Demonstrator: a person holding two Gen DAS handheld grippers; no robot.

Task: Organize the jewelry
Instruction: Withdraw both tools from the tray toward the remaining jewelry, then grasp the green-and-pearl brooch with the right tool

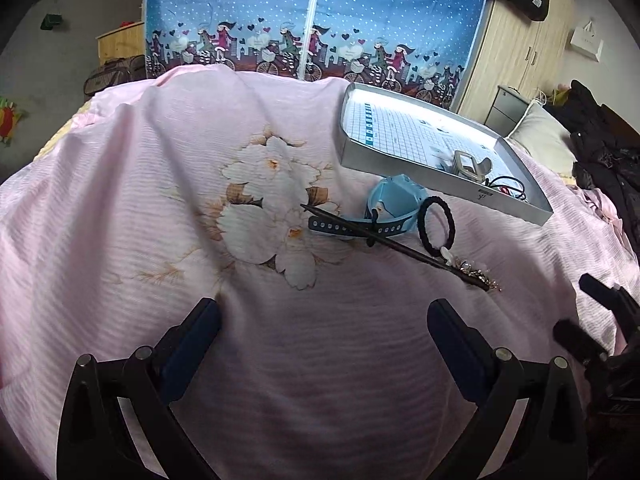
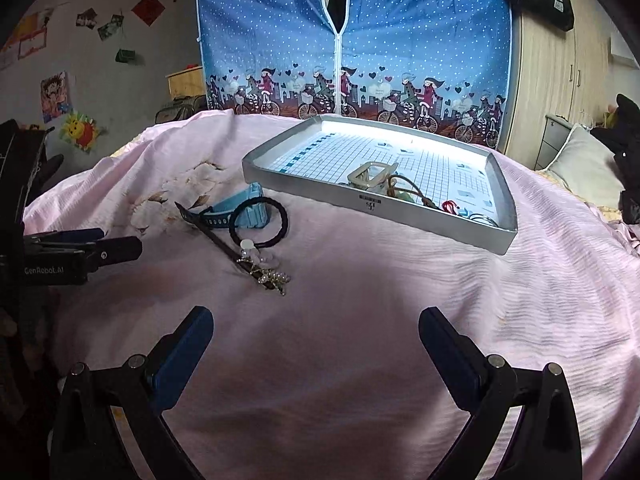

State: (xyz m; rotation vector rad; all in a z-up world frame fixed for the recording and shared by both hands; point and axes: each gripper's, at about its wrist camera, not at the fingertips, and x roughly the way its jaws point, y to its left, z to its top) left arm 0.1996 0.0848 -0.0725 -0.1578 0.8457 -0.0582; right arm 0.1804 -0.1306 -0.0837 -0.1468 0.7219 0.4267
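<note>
While a blue watch (image 2: 250, 210), a black hair tie (image 2: 258, 220) and a beaded hair stick (image 2: 236, 254) are seen lying touching on the pink bedspread (image 2: 360, 320), at ten o'clock of the right gripper (image 2: 316, 340), other pieces are held in the silver tray (image 2: 372, 200) at twelve. Both the right and the left gripper (image 1: 324, 328) are kept with jaws spread wide, nothing held.

The small pieces in the tray's (image 2: 372, 204) near corner are too tangled and tiny to name; its wall hides their undersides.
</note>
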